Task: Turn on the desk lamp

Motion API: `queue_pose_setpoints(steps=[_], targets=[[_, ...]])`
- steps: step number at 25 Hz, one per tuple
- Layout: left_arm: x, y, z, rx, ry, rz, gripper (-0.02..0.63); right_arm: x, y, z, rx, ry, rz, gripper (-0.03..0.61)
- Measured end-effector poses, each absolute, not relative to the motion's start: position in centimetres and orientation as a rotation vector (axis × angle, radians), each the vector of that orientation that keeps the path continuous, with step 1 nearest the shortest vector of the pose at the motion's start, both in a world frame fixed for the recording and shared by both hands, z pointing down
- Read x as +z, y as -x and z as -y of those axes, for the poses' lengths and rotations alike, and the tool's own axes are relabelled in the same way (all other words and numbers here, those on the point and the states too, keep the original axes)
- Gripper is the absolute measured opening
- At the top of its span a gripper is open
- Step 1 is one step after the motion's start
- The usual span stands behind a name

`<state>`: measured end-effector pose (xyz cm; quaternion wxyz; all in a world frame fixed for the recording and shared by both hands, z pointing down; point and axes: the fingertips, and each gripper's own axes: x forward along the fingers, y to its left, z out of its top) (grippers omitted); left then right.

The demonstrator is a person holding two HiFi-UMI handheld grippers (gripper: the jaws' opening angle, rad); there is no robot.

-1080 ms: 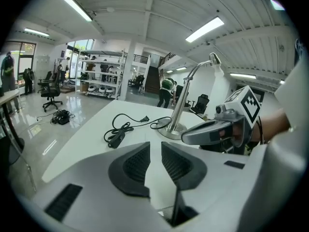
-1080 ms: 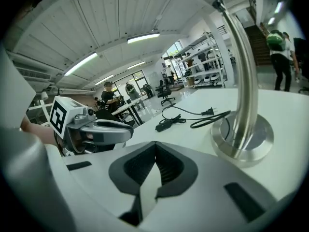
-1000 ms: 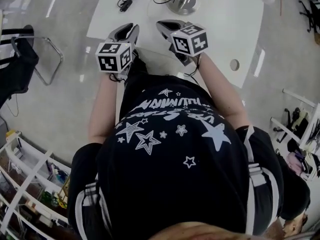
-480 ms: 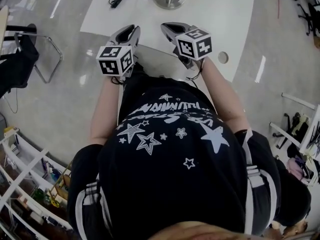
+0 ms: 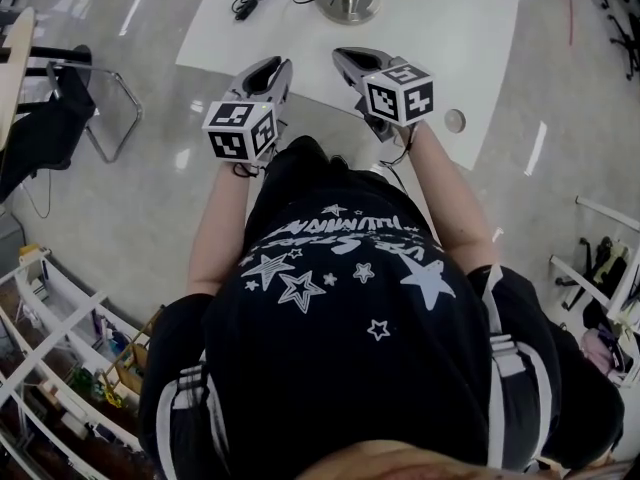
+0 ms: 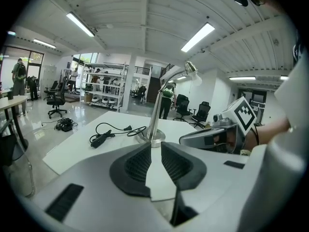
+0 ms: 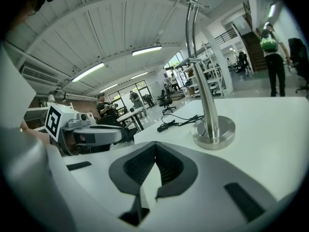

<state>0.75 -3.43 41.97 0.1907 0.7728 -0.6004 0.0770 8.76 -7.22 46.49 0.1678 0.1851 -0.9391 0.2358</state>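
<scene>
Little shifted: left tool (image 5: 272, 66) narrowly parted, right tool (image 5: 346, 57) closed, facing round chrome lamp base (image 5: 353, 10).

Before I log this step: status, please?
Left gripper jaws slightly apart, right gripper jaws together, both empty. Desk lamp untouched ahead. Cable beside it, not blocking.

A glossy grey floor (image 5: 150, 198) mirrors the strip lights (image 6: 198, 36) of an open-plan workshop, under a ribbed white ceiling (image 6: 145, 13). A white table (image 5: 450, 28) stands in the foreground, with a metal-framed black chair (image 5: 60, 118) to the left and white shelving (image 5: 50, 348) near the lower corner. Farther back are storage racks (image 6: 104, 83), rolling office chairs (image 6: 57, 100), a tangle of cables (image 6: 64, 124) on the floor, a staircase (image 7: 248, 47) and several people, one in green (image 7: 268, 42).
</scene>
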Motion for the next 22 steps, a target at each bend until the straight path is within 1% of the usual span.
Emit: queue_pose_setpoints(steps=[12, 14, 22], targets=[[42.3, -0.3, 2.9, 0.175, -2.184, 1.646, 0.074, 46.5, -8.8, 7.3, 0.636, -0.558, 2.643, 0.005], [42.3, 0.3, 2.5, 0.169, -2.171, 1.658, 0.045, 46.4, -8.6, 7.1, 0.622, -0.554, 2.642, 0.005], [42.6, 1.1, 0.7, 0.175, -2.145, 1.683, 0.009, 46.4, -8.3, 5.7, 0.611, -0.549, 2.643, 0.005]])
